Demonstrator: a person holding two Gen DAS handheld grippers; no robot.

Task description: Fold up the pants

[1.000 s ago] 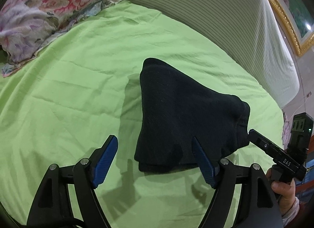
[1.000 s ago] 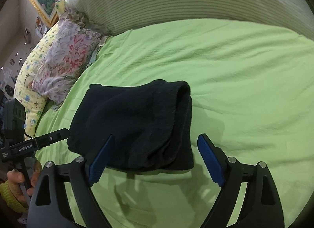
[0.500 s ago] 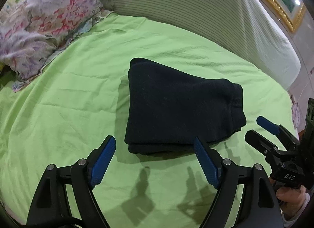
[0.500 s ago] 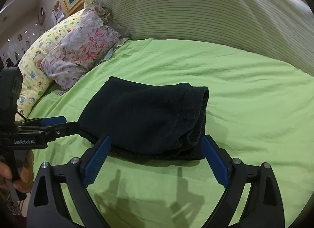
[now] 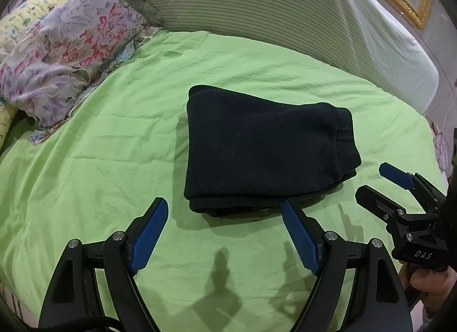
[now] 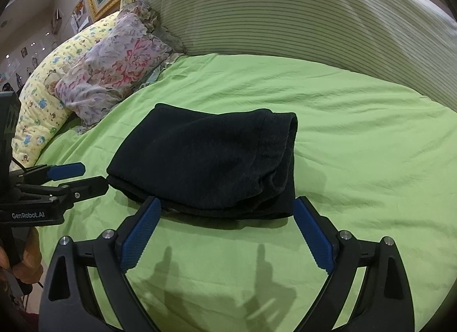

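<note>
The dark navy pants (image 5: 262, 155) lie folded into a thick rectangular bundle in the middle of the green sheet (image 5: 100, 160). My left gripper (image 5: 222, 203) hovers just short of the bundle's near edge, jaws wide, blue pads (image 5: 148, 235) bare. My right gripper (image 5: 371, 179) stands off the bundle's right end, open and empty too. In the right wrist view the pants (image 6: 205, 160) lie just beyond my right gripper (image 6: 227, 200), and my left gripper (image 6: 95, 176) is near their left corner, not touching.
A floral pillow (image 5: 62, 60) and a yellow patterned pillow (image 6: 42, 97) lie at the back left. A striped padded headboard (image 5: 271, 9) curves behind the bed. A person's hand (image 5: 428, 277) holds the right gripper's handle. Green sheet surrounds the pants.
Both grippers have drawn back from the pants and their jaws stand a little wider. The pants, earlier overlapped by the fingers, now rest flat on the sheet clear of them.
</note>
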